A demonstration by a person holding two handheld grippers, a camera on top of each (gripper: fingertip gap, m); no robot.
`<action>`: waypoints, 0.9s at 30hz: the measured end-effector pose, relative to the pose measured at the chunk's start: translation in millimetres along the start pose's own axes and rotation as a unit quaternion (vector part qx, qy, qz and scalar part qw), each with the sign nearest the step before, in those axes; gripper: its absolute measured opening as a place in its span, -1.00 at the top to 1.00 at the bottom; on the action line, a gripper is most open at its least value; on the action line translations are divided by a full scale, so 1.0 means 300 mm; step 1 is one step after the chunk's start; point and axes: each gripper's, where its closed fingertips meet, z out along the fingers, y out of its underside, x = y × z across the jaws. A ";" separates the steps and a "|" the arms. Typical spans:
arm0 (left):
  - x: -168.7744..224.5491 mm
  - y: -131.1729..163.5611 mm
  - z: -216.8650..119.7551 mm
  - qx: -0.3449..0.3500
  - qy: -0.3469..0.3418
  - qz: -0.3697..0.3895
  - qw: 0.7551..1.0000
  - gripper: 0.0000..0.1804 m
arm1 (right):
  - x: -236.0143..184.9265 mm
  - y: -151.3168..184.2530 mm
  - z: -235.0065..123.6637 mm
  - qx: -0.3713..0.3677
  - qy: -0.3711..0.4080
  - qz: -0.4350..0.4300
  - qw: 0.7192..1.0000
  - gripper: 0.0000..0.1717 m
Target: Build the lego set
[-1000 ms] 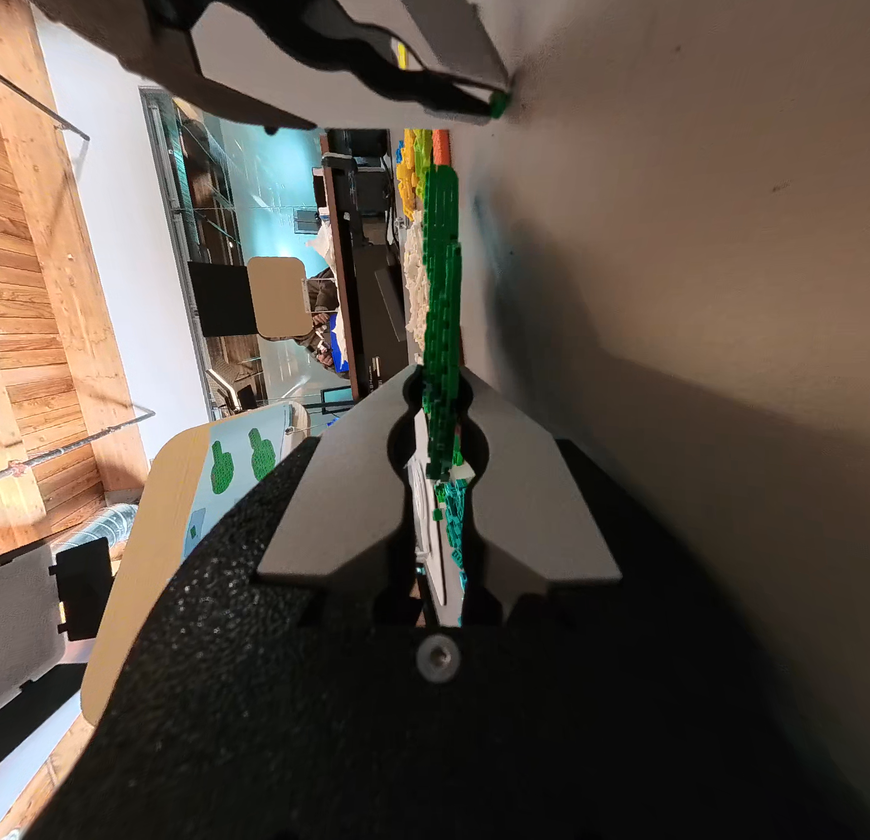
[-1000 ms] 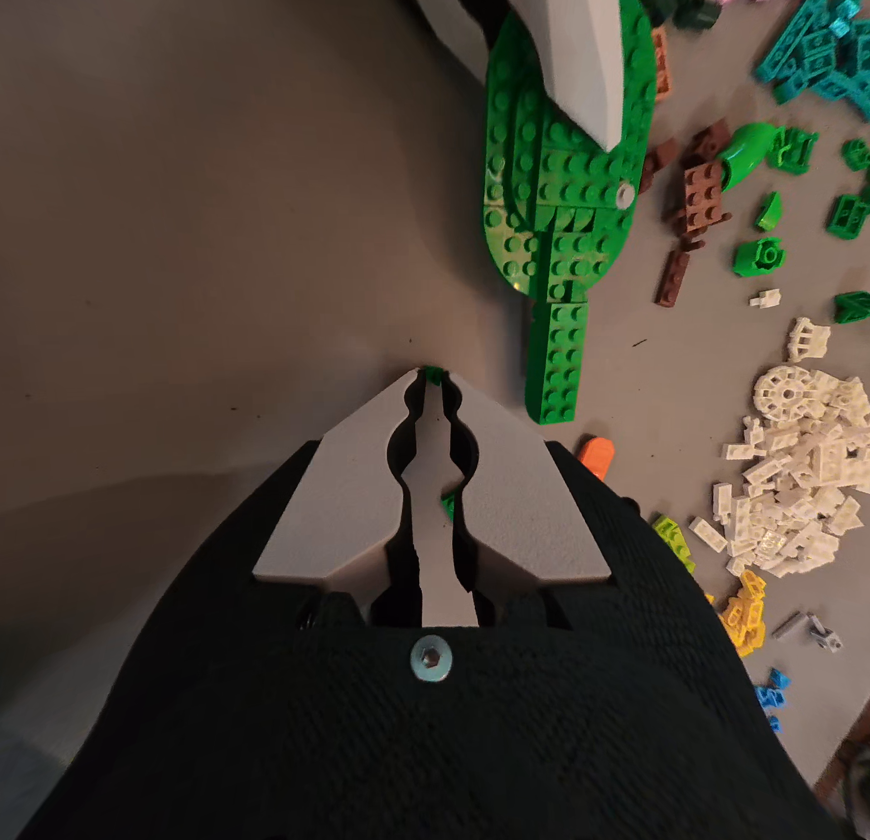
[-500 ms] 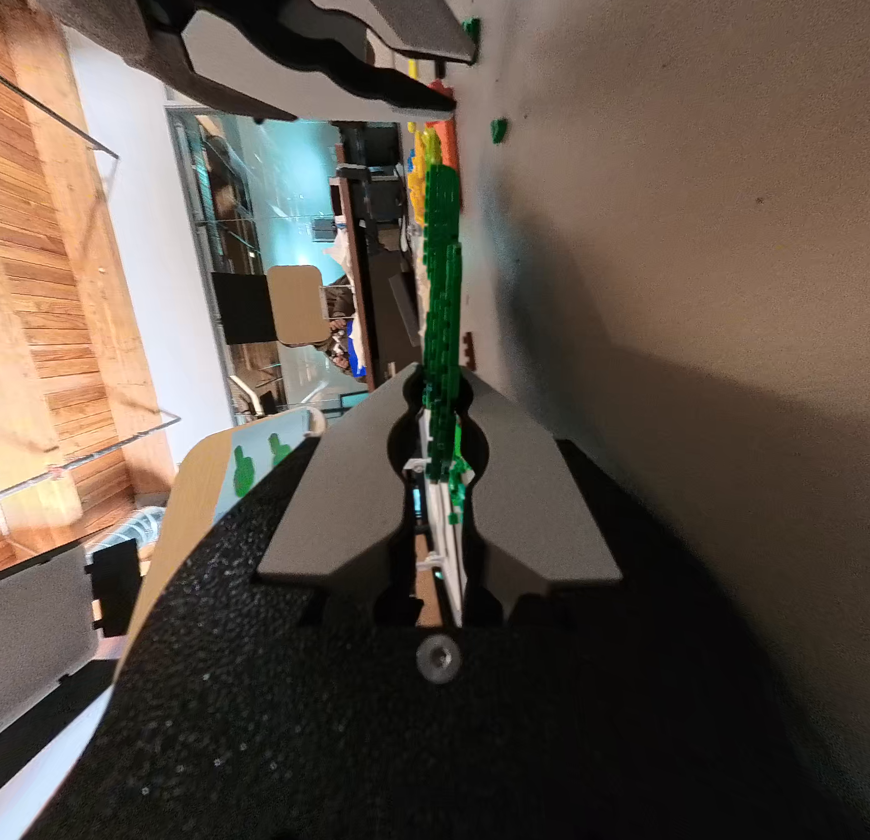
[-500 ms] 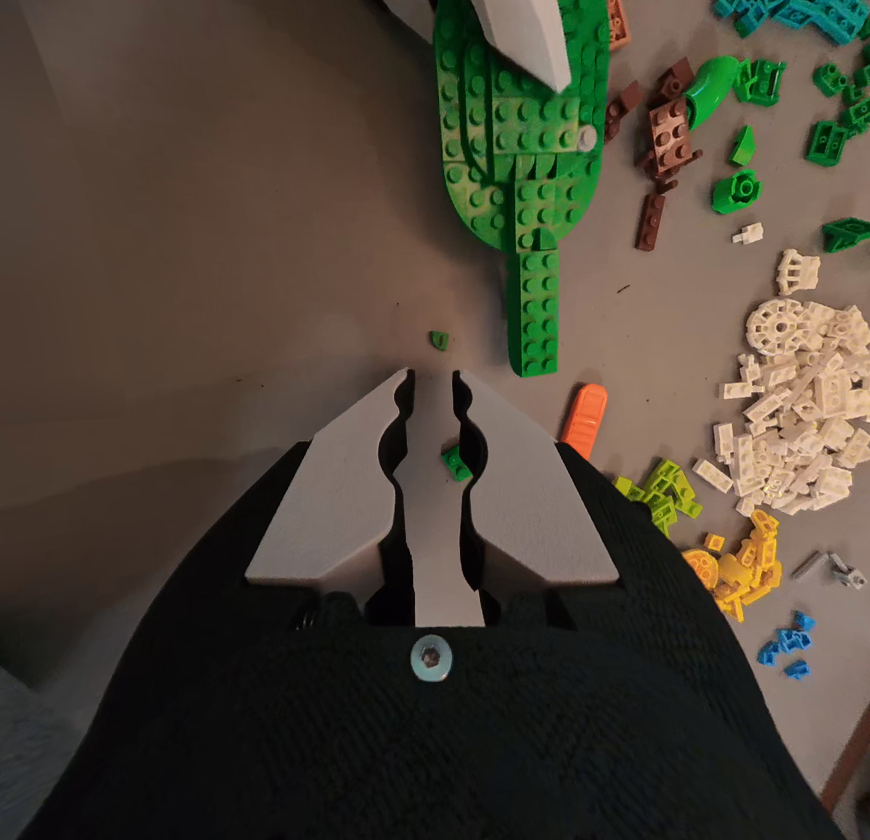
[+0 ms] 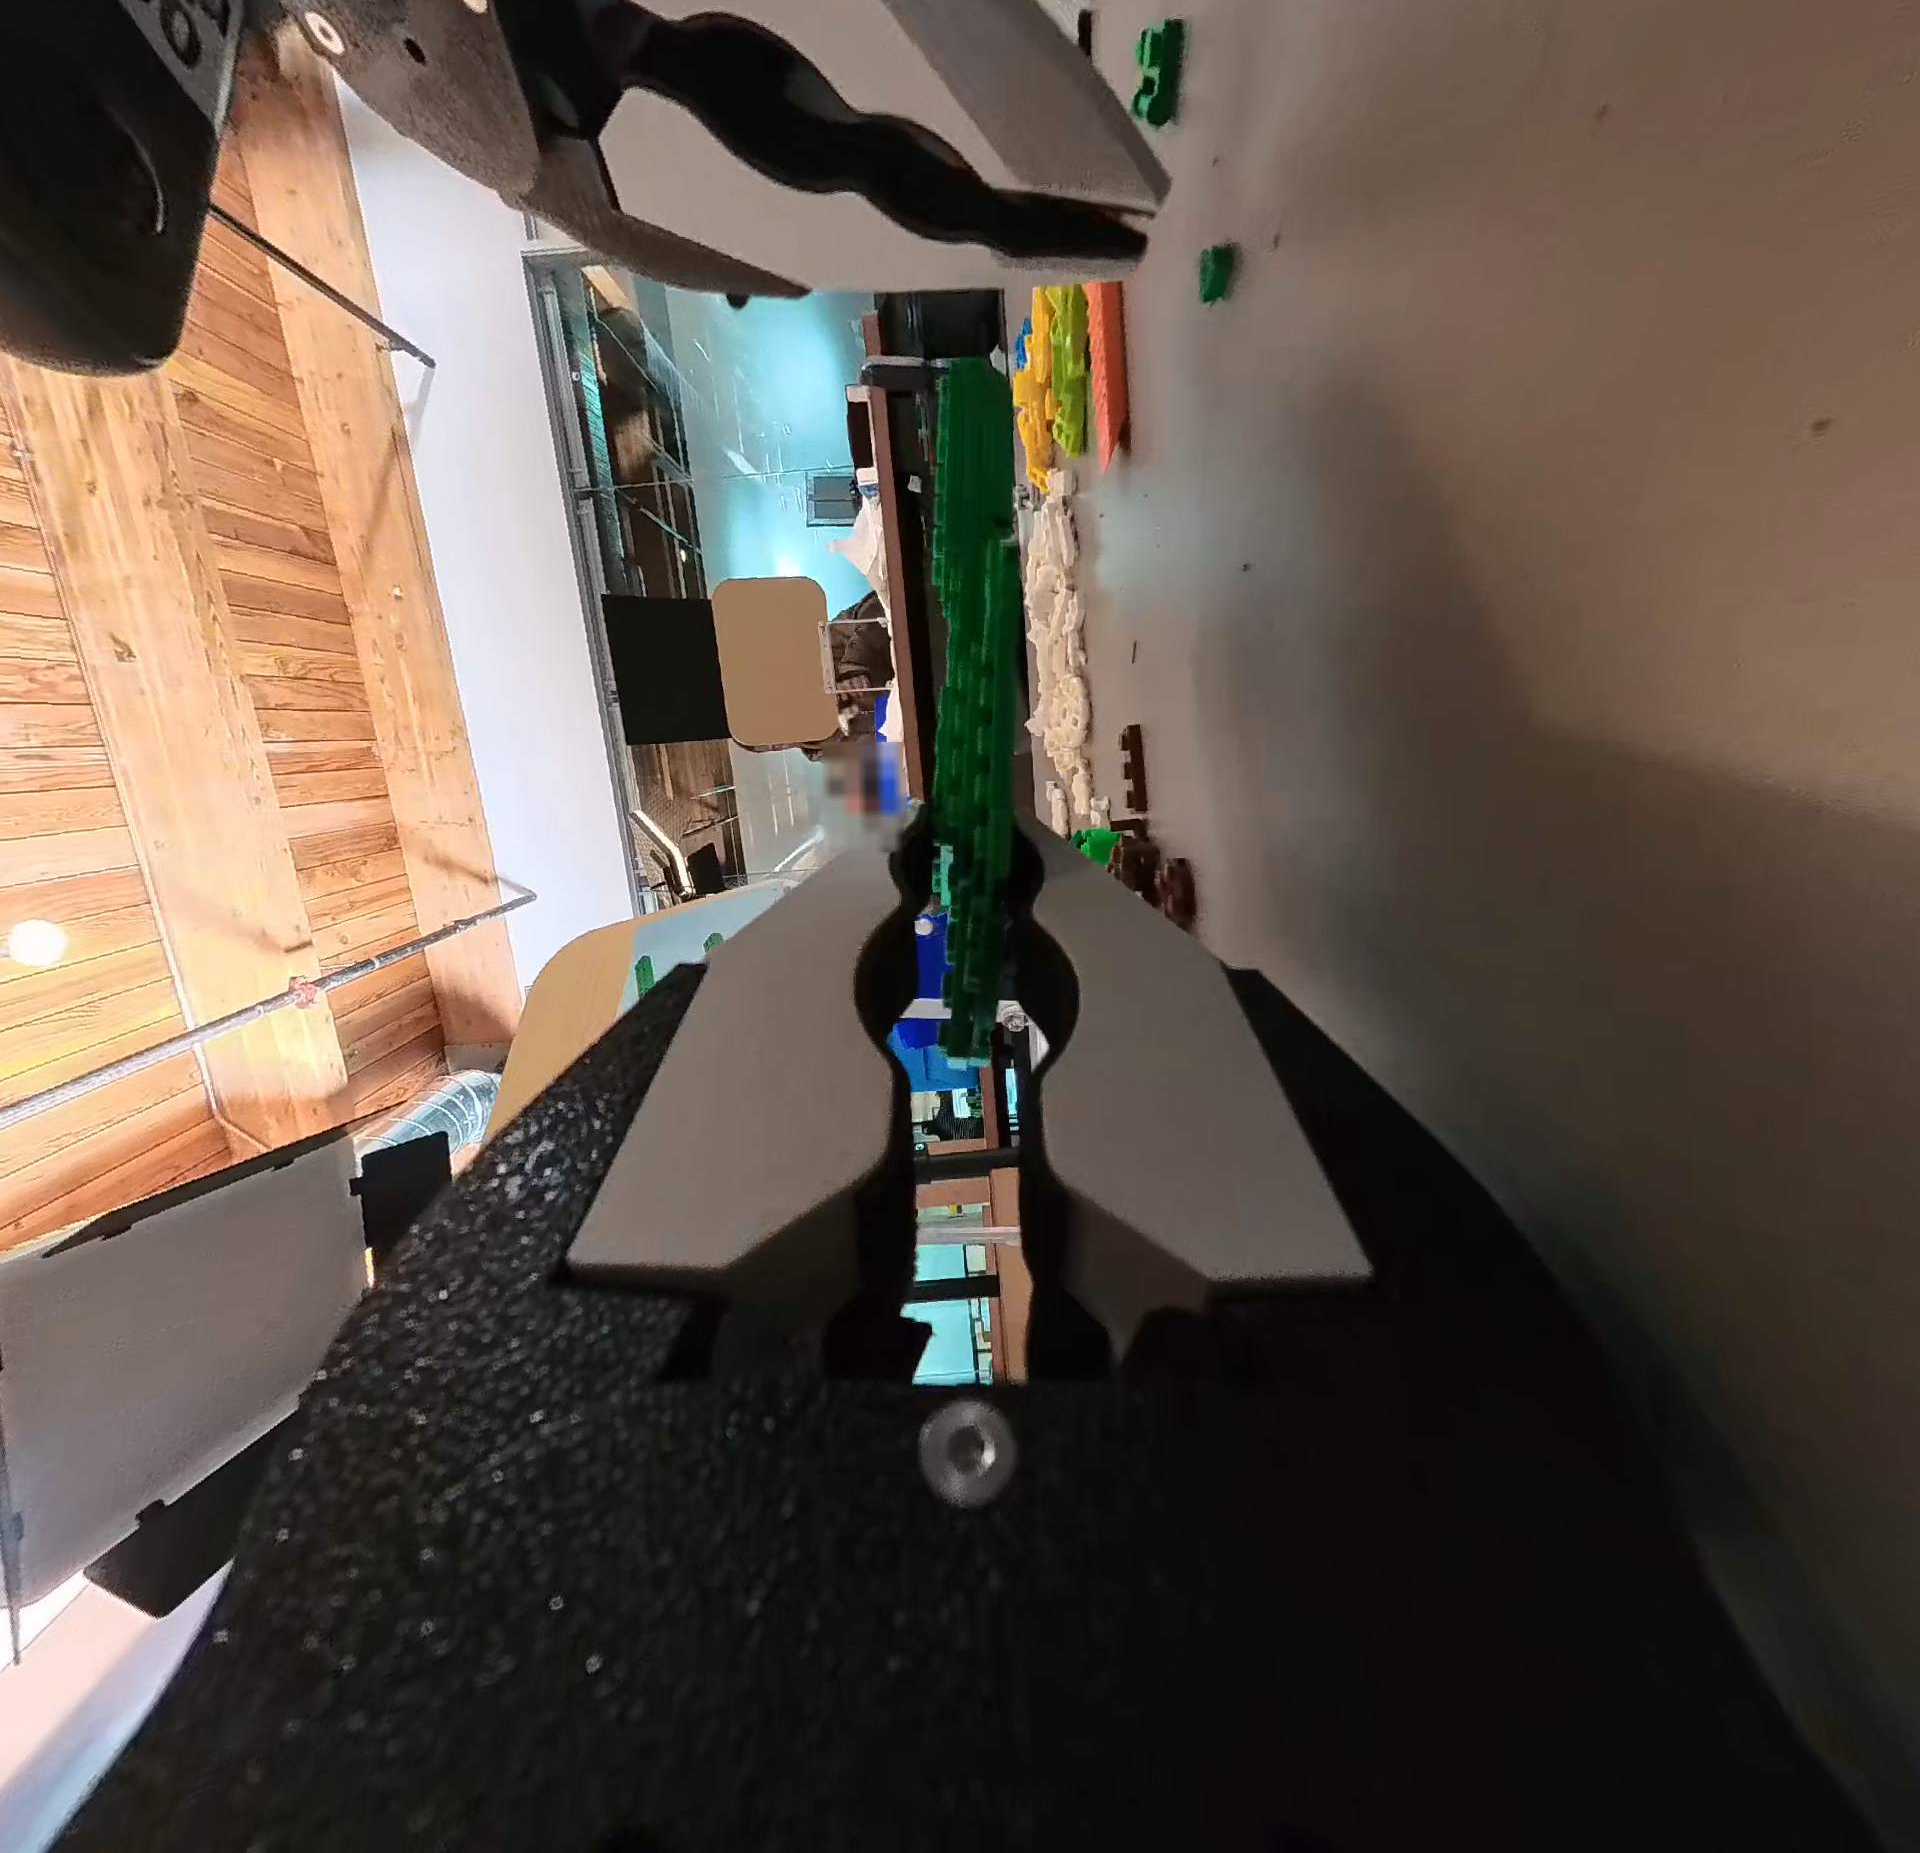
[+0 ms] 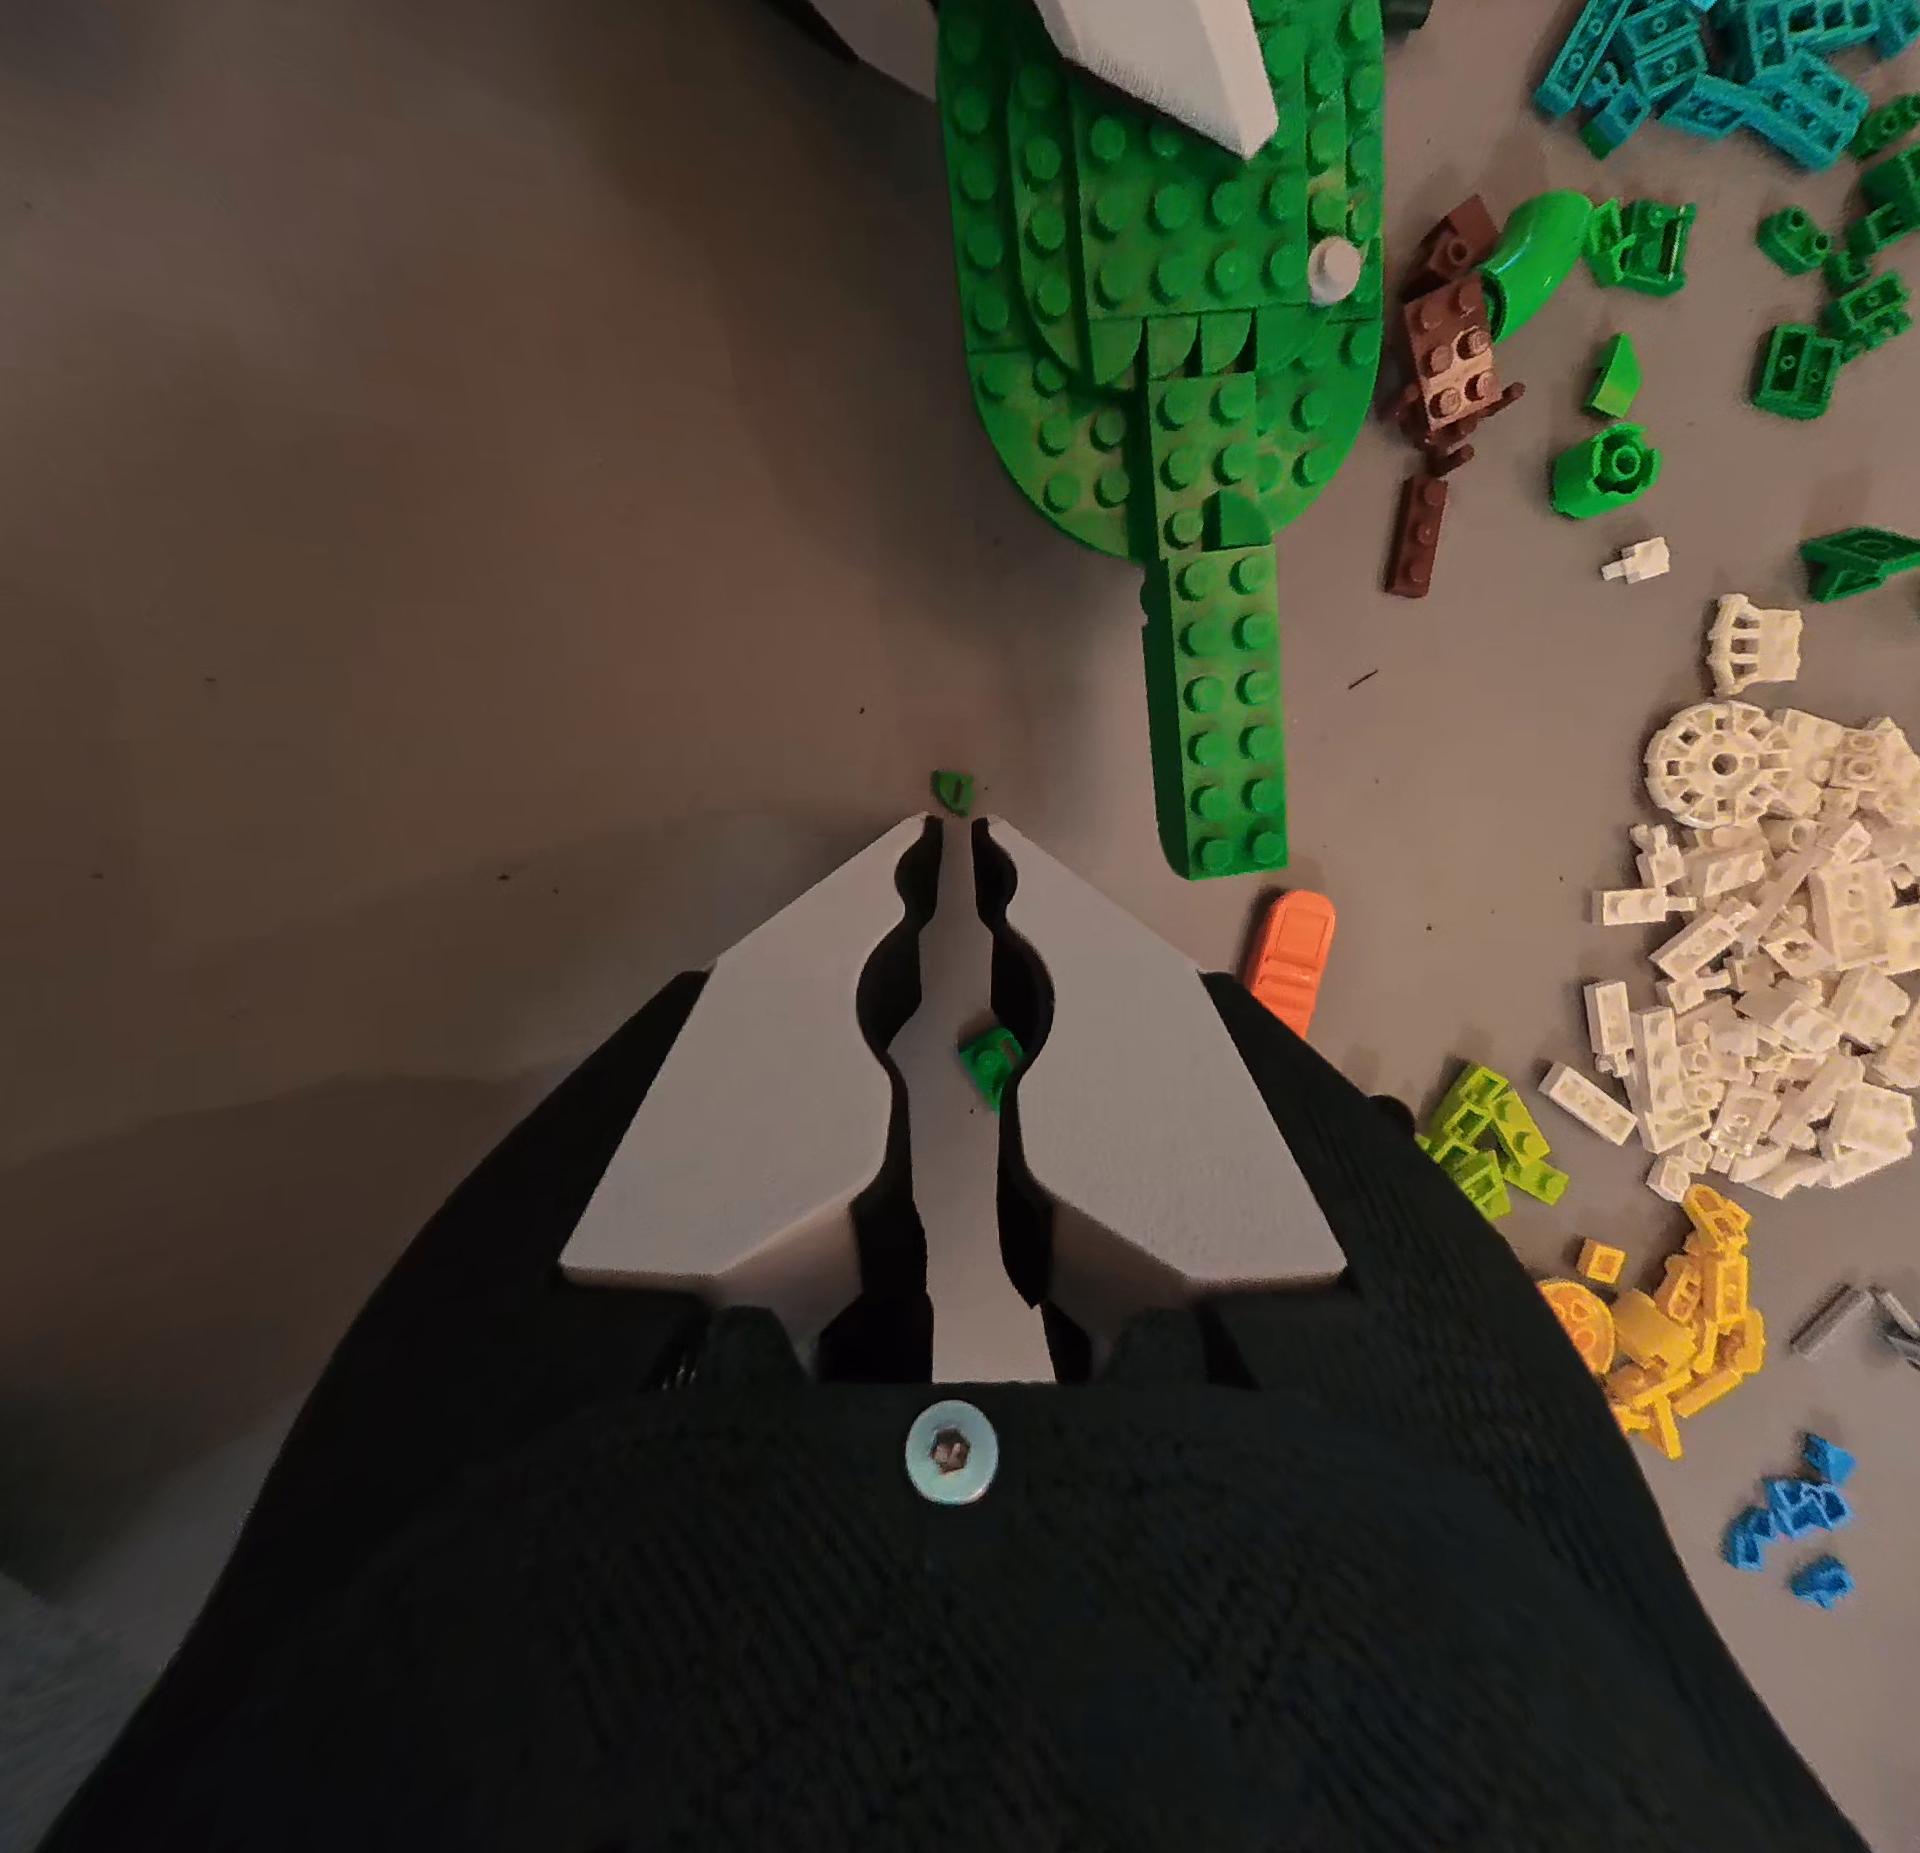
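A grey table (image 6: 416, 453) carries loose brick piles along the frame's right edge. The left gripper (image 5: 971, 847) clamps the green leaf-shaped plate build (image 6: 1164, 276) at top centre. The right gripper (image 6: 957, 822), jaws a narrow empty slit, hovers just below a tiny green piece (image 6: 953, 791); so small a piece could easily skid away from the tips.

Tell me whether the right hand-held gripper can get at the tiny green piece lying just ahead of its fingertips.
Probably yes. The tiny green piece lies on bare grey table just past the right hand-held gripper, with nothing between them. Its fingertips stand nearly together, though, so they would likely need to spread first.
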 end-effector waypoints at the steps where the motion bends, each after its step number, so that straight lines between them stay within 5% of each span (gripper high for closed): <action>1: 0.000 -0.001 0.000 0.000 0.000 0.000 1.000 0.90 | 0.001 0.001 0.002 0.001 0.001 -0.001 1.000 0.95; 27: 0.021 -0.011 0.000 0.005 0.009 0.019 1.000 0.90 | -0.012 0.000 0.028 0.039 -0.043 0.040 0.997 0.83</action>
